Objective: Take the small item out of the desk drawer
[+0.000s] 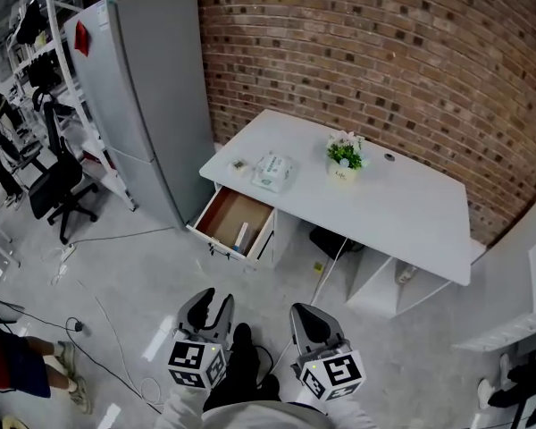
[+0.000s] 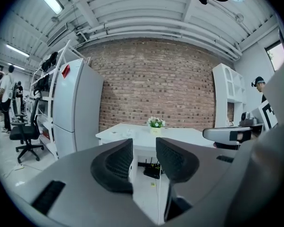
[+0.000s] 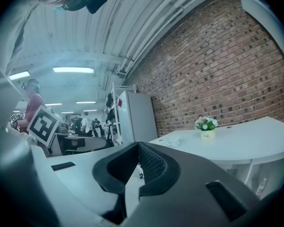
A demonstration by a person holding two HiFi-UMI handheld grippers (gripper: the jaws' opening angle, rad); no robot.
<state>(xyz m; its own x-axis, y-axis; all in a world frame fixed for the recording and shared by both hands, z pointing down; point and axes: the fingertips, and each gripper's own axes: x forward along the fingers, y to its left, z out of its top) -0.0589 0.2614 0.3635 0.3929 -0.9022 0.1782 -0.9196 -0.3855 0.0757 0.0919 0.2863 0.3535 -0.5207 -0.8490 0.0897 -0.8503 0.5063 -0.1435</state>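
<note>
The white desk (image 1: 411,213) stands against the brick wall, and its drawer (image 1: 221,214) at the left end is pulled out, showing a brown inside. A small white item (image 1: 242,236) lies in the drawer near its front right corner. Both grippers hang low over the floor, well short of the desk. My left gripper (image 1: 210,304) (image 2: 144,148) is open with a clear gap and nothing between its pads. My right gripper (image 1: 313,315) (image 3: 138,148) is shut, jaws meeting, empty. In the left gripper view the desk (image 2: 132,134) is straight ahead.
A potted plant (image 1: 344,159), a flat packet (image 1: 272,171) and a tiny object (image 1: 238,164) sit on the desktop. A tall grey fridge (image 1: 152,96) stands left of the drawer. An office chair (image 1: 58,186) and floor cables (image 1: 98,329) lie further left.
</note>
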